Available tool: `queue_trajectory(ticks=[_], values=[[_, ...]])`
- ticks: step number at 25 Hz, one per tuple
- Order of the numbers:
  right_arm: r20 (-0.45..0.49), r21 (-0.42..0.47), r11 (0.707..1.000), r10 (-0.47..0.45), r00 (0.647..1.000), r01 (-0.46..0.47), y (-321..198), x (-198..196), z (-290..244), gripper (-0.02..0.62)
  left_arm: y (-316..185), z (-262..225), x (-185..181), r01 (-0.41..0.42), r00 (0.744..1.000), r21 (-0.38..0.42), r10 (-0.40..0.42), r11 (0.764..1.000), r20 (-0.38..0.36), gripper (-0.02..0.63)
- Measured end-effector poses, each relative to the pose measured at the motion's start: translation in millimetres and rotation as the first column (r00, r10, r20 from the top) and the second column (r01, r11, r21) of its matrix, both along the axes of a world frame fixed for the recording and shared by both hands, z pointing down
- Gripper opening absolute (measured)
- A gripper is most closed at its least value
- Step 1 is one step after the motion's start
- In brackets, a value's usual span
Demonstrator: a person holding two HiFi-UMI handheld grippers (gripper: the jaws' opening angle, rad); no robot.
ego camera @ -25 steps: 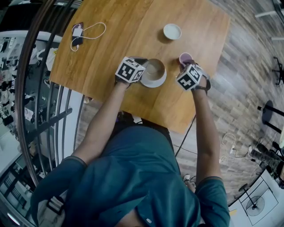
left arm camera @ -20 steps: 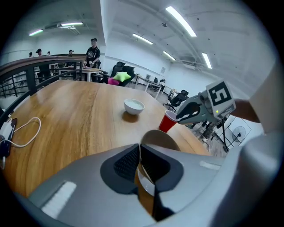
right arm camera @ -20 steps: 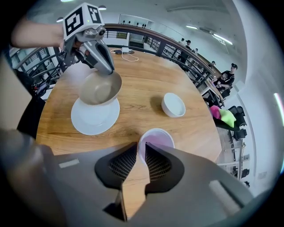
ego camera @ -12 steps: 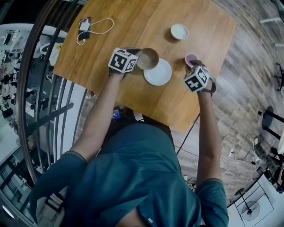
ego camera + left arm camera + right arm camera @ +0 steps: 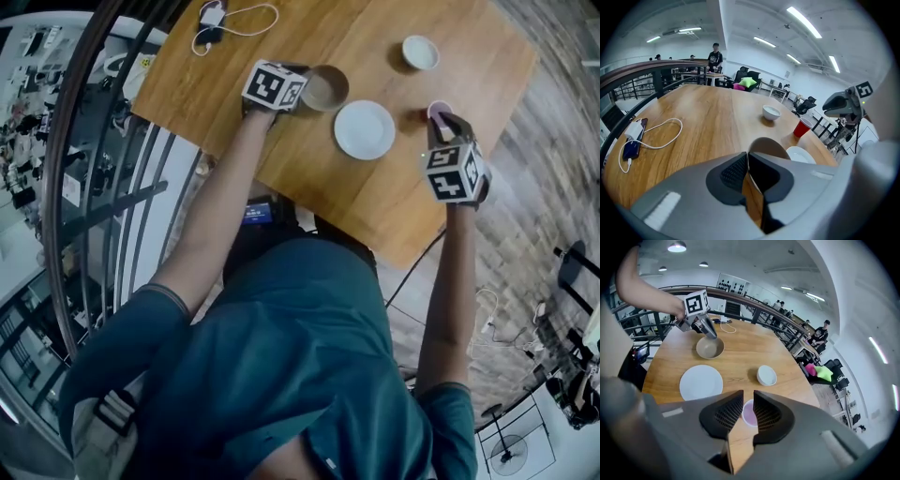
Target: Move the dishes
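Bowl (image 5: pixel 326 89) in transit.
Your left tongs (image 5: pixel 307 94) pinch its rim; right tongs (image 5: pixel 448 125) barely apart, empty, over cup (image 5: pixel 437 112). Next: place bowl.

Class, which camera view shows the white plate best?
The head view: the white plate is whole, seen from above. The right gripper view shows it whole but slanted; the left gripper view shows it only in part.
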State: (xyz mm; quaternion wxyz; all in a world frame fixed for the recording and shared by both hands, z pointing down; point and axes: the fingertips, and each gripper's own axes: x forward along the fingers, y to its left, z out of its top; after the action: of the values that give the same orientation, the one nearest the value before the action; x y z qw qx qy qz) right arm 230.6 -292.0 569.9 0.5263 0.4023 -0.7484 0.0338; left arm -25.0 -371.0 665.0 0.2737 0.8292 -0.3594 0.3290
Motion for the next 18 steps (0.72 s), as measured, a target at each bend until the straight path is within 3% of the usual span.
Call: queue_trajectory(ticks=[7,18], values=[[0.038,0.063,0.998,0.012,0.999,-0.014,6.7,-16.1,-29.8,0.075,-2.0,10.7,-20.8,0.044,0.999,-0.039,-0.044,0.998,-0.009,0.014],[0.068,0.061,0.997,0.051,0.996,-0.055,19.7,-32.2,-39.0,0.075,-4.1,13.9,-47.3,0.083,0.996,-0.073,-0.085,0.994,-0.014,0.016]])
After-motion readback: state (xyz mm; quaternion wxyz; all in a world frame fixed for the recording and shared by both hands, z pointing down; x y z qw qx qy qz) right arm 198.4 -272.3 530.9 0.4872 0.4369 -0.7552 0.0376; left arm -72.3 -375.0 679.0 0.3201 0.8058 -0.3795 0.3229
